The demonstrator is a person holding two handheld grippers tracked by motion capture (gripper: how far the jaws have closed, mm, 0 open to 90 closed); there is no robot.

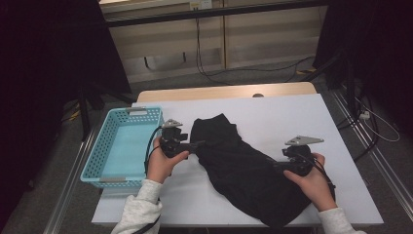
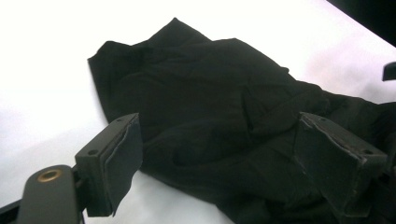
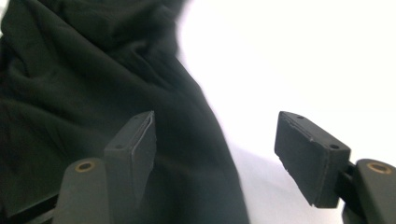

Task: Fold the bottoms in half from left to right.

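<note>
While a black garment [image 1: 243, 170] is lying rumpled on the white counter [image 1: 292, 112], the left gripper [image 1: 200, 145] at its nine o'clock edge and the right gripper [image 1: 272, 165] at three o'clock are both gaping, released.

High overhead, gripper views near cloth [image 1: 243, 165]

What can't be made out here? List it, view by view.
- High view: folds and type of the black garment are lost in its darkness; its near edge is cut off by the table front.
- Left gripper view: the garment's right end runs past the frame.
- Right gripper view: the cloth's edge is blurred.
- High view: the basket floor looks bare; small items are untellable.
</note>
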